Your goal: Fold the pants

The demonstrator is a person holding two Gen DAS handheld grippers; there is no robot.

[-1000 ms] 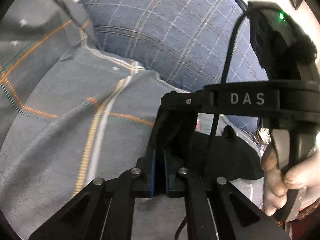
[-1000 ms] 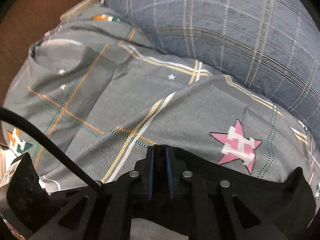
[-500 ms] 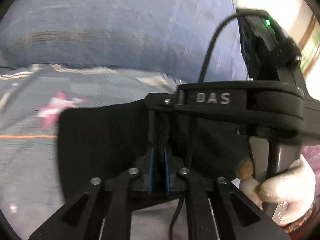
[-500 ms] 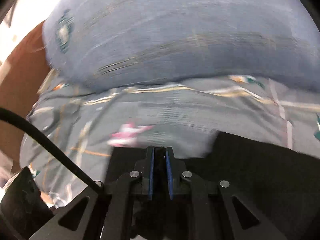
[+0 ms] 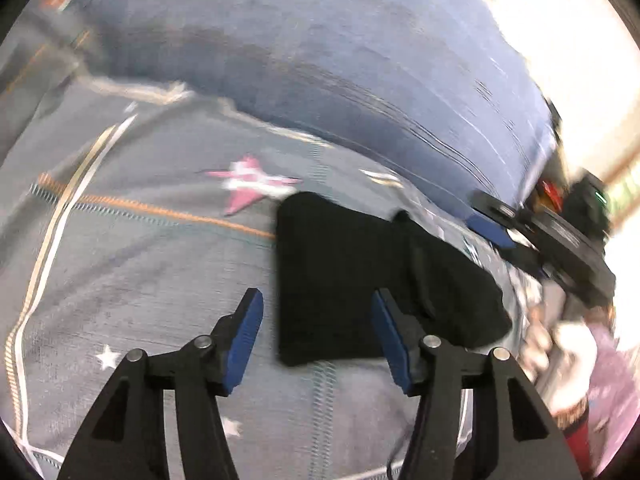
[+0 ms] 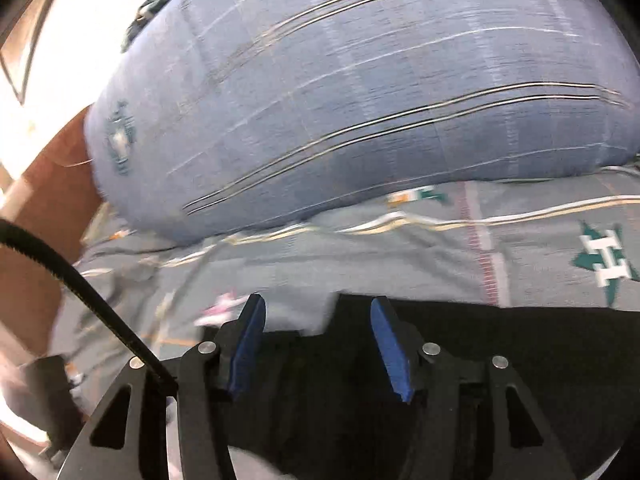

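Observation:
The black pants (image 5: 360, 280) lie as a folded, flat block on the grey patterned bed sheet (image 5: 140, 280). My left gripper (image 5: 318, 320) hovers over their near left corner; its jaws are opening, and the cloth edge lies below the gap with neither blue pad pressing it. In the right wrist view the pants (image 6: 520, 360) spread dark under and to the right of my right gripper (image 6: 318, 332). Its jaws are opening too, with the cloth beneath them and untouched. Both views are motion-blurred.
A big blue checked pillow (image 6: 360, 100) bulges just behind the pants. The sheet carries a pink star (image 5: 252, 184) and a green star (image 6: 604, 256). A white-gloved hand (image 5: 568, 344) holds the right tool's black housing (image 5: 568, 240) at the right edge. Brown wood (image 6: 40, 216) stands left.
Both grippers were shut with black cloth in them; now their jaws stand apart and the pants lie on the sheet. The right tool has drawn away to the right of the left view.

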